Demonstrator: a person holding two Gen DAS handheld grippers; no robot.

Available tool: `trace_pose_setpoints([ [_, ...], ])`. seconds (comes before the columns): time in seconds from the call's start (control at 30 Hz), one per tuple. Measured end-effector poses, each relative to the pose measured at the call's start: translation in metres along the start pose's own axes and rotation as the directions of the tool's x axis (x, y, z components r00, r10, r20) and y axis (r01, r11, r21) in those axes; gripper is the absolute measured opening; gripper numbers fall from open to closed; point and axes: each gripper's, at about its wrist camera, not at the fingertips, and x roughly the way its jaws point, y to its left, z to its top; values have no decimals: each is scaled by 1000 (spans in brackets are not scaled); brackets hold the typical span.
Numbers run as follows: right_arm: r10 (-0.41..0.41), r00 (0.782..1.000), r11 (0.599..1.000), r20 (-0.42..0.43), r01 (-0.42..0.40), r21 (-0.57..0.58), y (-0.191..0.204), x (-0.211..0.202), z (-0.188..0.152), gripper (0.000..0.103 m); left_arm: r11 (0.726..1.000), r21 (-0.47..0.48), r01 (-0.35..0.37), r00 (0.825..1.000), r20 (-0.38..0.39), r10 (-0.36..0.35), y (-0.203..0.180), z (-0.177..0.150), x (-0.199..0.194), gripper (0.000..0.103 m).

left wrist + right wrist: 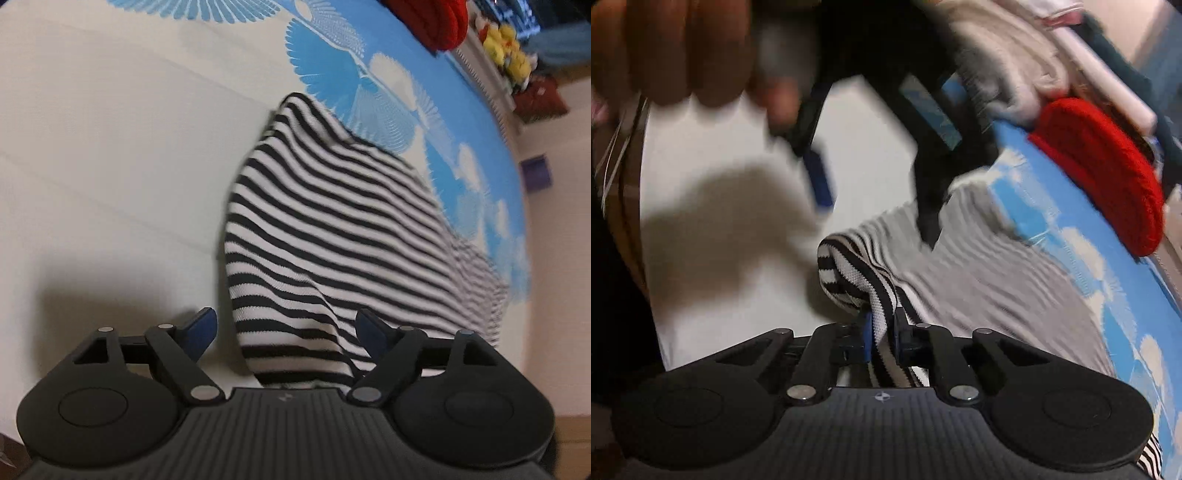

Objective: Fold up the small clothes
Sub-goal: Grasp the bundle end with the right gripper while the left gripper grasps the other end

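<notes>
Bed cover: a white sheet (110, 166) carried everything, with a blue cloud-and-fan print along its far edge.
Striped garment: the black-and-white striped garment (332, 236) lay bunched across the boundary between the white part and the blue-printed far edge, one end pulled up into a ridge.
Red knit: a red knitted item (1108, 177) sat at the far edge, well apart from the fold (not part of this step, as far as I could judge).
Right gripper: the right gripper (882, 332) was clenched on a doubled edge of the striped garment.
Left gripper: the left gripper (284, 328) stood released, its blue pads either side of the near striped edge without pressing it.
Step in hand: probably gathering two edges before a fold.
Next move: the left jaws needed to close on that near edge, level with the right grip.
</notes>
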Motion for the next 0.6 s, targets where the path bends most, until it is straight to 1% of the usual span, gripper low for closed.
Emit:
trace_pose_setpoints([
  [0.07, -13, 999, 998, 47, 11, 56, -12, -18, 6, 11, 998, -22, 57, 998, -17, -57, -5, 4, 8, 88],
  [0.13, -29, 996, 995, 89, 20, 102, -25, -37, 8, 10, 992, -48, 117, 991, -57, -119, -12, 8, 22, 89],
  [0.3, -45, 988, 988, 150, 22, 156, -46, -68, -1, 10, 984, -32, 173, 977, -121, -176, -41, 23, 61, 89],
  [0.37, -45, 986, 983, 159, 15, 183, -56, -79, -10, 10, 984, -25, 175, 975, -132, -177, -49, 29, 77, 85],
  [0.43, -35, 986, 980, 164, 2, 198, -64, -82, -17, 10, 987, -23, 160, 977, -137, -162, -53, 34, 91, 74],
  [0.47, -34, 985, 980, 168, 0, 198, -65, -86, -19, 10, 988, -22, 151, 978, -141, -152, -53, 38, 97, 62],
  [0.53, -25, 984, 981, 177, -10, 194, -67, -89, -23, 10, 987, -9, 160, 975, -152, -159, -56, 40, 106, 46],
  [0.57, -19, 984, 981, 177, -16, 192, -67, -88, -24, 10, 985, 12, 173, 974, -153, -169, -58, 40, 107, 28],
  [0.6, -14, 985, 981, 174, -20, 191, -67, -87, -25, 10, 984, 38, 176, 975, -142, -169, -62, 40, 107, 18],
])
